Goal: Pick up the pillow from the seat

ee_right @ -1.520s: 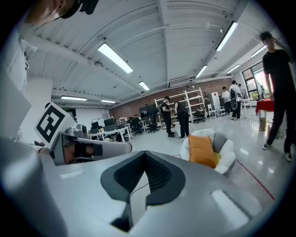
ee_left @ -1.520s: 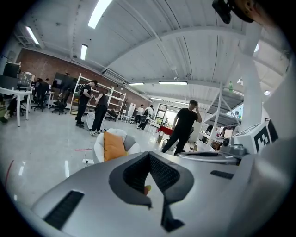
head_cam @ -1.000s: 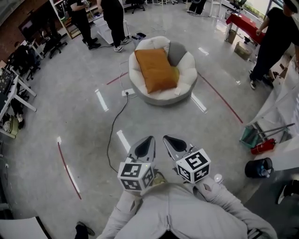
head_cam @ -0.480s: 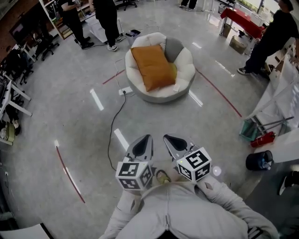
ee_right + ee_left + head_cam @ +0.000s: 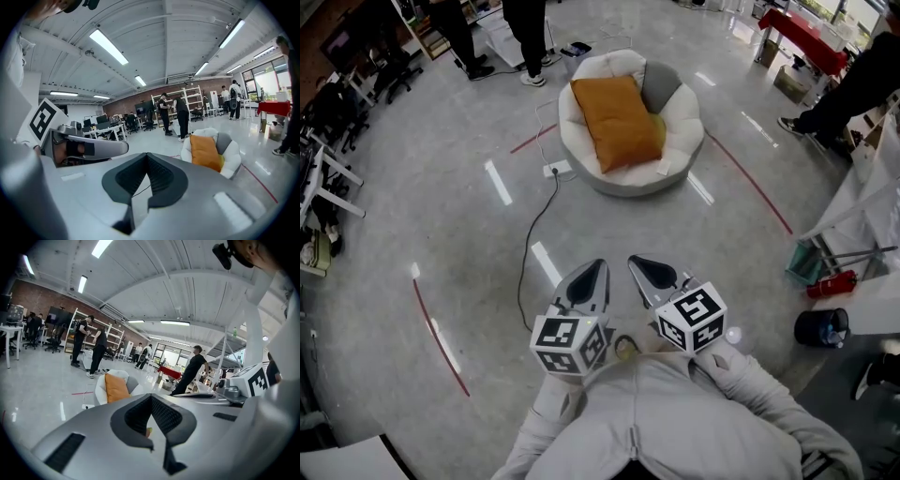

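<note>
Up and to the left of the round white seat (image 5: 626, 184), two people (image 5: 525, 28) stand on the grey floor (image 5: 441, 216). A white power strip (image 5: 556, 170) lies just beside the seat's left edge, and a black cable (image 5: 525, 248) trails from it away from the seat. The left tongs (image 5: 596, 270) hang well short of the seat, pressed together with nothing between them. The right tongs (image 5: 639, 266), just beside them, are likewise pressed together and empty. The orange pillow (image 5: 619, 122) lies tilted across the seat's hollow, its upper end on the left of the backrest. A grey cushion (image 5: 659, 82) leans on the seat's back at the pillow's right. Well right of the seat stands a black bucket (image 5: 820, 328).
</note>
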Demonstrator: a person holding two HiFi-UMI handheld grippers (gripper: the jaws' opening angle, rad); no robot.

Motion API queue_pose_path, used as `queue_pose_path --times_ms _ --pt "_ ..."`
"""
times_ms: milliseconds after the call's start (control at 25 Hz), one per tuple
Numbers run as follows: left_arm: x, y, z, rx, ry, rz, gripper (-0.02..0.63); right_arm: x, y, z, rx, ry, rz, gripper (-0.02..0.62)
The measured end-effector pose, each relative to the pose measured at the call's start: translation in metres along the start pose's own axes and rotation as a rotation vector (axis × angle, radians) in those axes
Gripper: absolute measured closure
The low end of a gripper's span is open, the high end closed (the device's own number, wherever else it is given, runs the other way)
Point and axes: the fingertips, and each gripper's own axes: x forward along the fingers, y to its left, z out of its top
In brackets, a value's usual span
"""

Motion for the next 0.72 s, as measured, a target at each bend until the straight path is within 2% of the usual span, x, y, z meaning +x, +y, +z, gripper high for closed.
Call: queue_pose_path --times_ms 280,720 --pt "0.051 0.015 0.022 0.003 0.0 0.008 0.604 0.032 -0.046 0.021 -0.006 0.001 0.006 0.597" --pt "0.154 0.037 0.066 -0.033 0.014 0.064 0.603 0.083 -0.152 0.069 -0.023 0.032 -0.004 0.597"
